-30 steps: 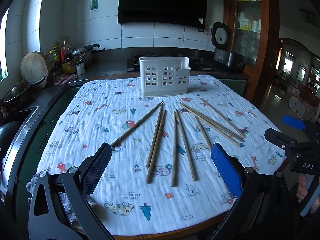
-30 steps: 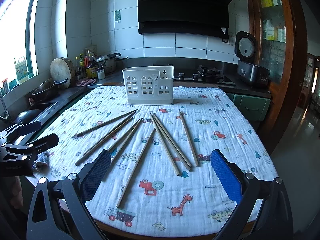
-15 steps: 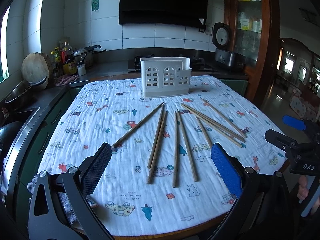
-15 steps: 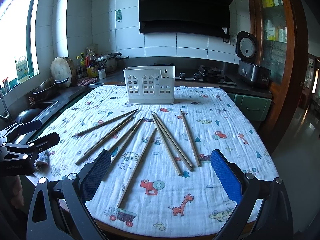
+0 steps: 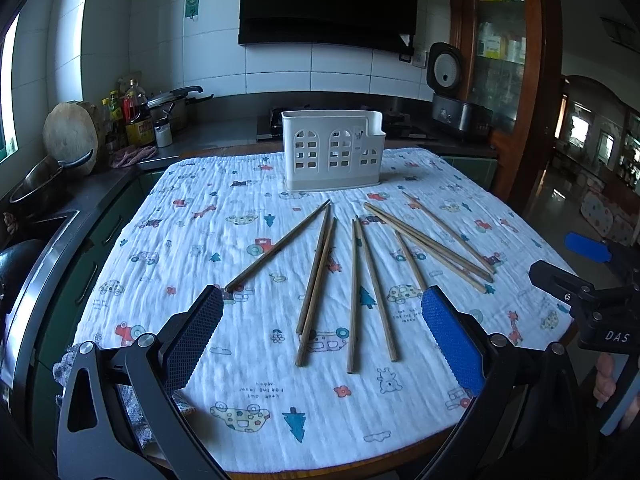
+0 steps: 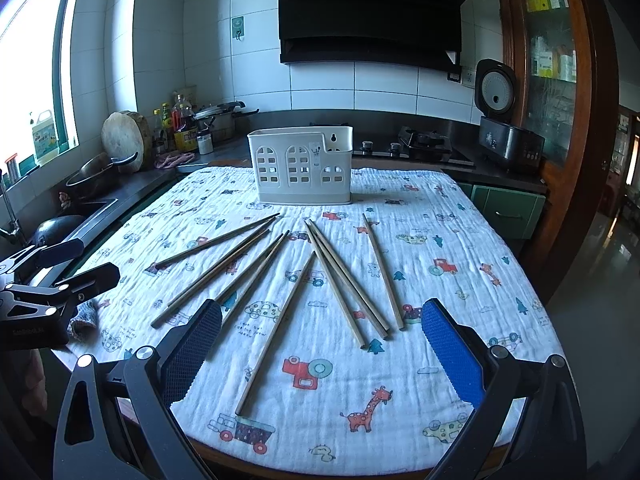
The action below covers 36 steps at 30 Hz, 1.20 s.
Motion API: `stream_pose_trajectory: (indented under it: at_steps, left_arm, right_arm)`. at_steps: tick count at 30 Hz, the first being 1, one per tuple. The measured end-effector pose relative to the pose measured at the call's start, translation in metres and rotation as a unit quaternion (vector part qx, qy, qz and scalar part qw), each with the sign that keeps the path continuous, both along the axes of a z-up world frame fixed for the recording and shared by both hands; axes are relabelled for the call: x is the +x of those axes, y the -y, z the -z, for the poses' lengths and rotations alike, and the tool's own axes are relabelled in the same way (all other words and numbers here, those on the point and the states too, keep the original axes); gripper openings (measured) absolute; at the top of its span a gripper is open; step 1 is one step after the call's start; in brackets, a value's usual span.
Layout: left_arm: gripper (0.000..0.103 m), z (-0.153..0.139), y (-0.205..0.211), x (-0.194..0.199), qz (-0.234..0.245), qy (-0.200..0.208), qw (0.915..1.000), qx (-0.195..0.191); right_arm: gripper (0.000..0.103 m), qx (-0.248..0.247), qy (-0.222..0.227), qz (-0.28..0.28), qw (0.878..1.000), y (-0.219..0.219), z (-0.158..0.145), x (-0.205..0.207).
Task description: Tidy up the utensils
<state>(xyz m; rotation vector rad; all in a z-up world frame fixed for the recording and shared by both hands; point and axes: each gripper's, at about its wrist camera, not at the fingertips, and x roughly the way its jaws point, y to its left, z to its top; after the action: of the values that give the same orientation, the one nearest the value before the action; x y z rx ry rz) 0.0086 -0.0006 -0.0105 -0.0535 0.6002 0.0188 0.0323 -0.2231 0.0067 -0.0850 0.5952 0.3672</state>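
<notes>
Left wrist view: almost nothing has changed in the last second; the picture has only crept a little closer to the table, and the chopsticks (image 5: 316, 272) lie where they lay.
Meaning for the task: no stick is lifted yet, so I judge the sorting has not begun.
Left gripper (image 5: 322, 332): released, jaws wide apart, nothing between them, hovering over the near edge of the printed cloth (image 5: 192, 248) and aimed at the middle sticks.
Chopsticks: fanned flat on the cloth, some pairs touching, tips pointing toward the holder.
Utensil holder (image 5: 332, 156): white, upright, at the far side of the cloth, apart from the sticks; I see nothing standing out of it.
Right gripper (image 6: 320, 332): also released and empty, held low at the near edge, level with the left one.
</notes>
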Motion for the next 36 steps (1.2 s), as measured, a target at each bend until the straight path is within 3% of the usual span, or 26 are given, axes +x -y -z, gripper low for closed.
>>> stream_pose_trajectory:
  at_steps: [36]
  left_arm:
    - [0.098, 0.014, -0.011, 0.016, -0.006, -0.021, 0.9997, -0.012]
  right_arm:
    - [0.097, 0.0, -0.013, -0.004, 1.0, 0.0, 0.014, 0.014]
